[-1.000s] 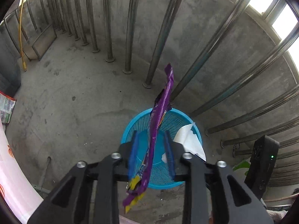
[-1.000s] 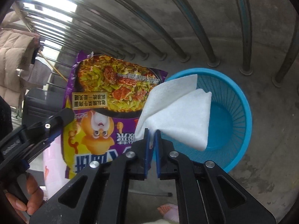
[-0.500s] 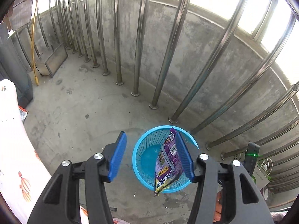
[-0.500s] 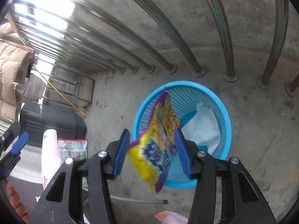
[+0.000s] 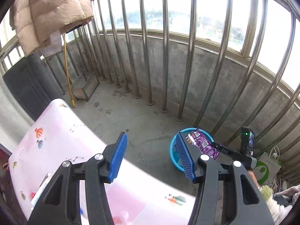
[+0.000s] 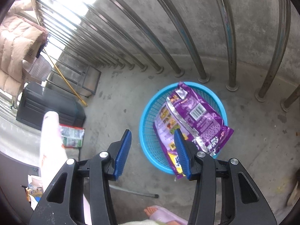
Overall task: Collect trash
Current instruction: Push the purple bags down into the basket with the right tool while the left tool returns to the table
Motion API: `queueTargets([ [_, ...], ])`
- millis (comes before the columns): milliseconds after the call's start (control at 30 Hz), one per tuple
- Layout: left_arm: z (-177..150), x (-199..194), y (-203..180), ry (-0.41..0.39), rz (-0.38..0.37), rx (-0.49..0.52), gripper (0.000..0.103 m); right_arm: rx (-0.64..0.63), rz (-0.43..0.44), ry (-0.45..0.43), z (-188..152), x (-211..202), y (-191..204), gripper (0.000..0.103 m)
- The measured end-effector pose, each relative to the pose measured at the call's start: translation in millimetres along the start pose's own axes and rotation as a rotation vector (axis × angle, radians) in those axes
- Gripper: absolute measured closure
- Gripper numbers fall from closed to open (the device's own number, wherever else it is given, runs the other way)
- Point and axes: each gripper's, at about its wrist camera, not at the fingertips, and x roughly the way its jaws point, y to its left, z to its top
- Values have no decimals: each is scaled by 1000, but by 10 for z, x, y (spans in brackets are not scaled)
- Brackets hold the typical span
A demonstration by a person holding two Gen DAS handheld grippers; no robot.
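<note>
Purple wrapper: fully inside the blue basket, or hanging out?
Partly out. The purple wrapper lies across the blue basket, one corner overhanging the rim on the right wrist view's right side.

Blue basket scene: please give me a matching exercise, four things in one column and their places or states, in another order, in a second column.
Things:
1. purple wrapper
2. blue basket
3. tan jacket
4. right claw

Places or states:
A. hangs high beside the bars
B. stands on the concrete floor
C. lies across the basket, one corner over the rim
D. holds nothing

Pairs: 1-C, 2-B, 3-A, 4-D
</note>
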Motion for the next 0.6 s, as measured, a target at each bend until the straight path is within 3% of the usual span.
queueTargets([
  [100, -396, -446, 440, 6, 33, -68, 49, 16, -109, 111, -32, 362, -146, 74],
  [267, -1281, -1331, 1224, -39, 175, -264, 44, -48, -326, 280, -24, 1204, -389, 88],
  [433, -2216, -2108, 1830, -73, 460, -503, 44, -245, -497, 434, 3, 2067, -360, 92],
  [600, -2825, -2537, 2163, -63, 630, -677, 44, -405, -661, 605, -43, 2783, -315, 92],
])
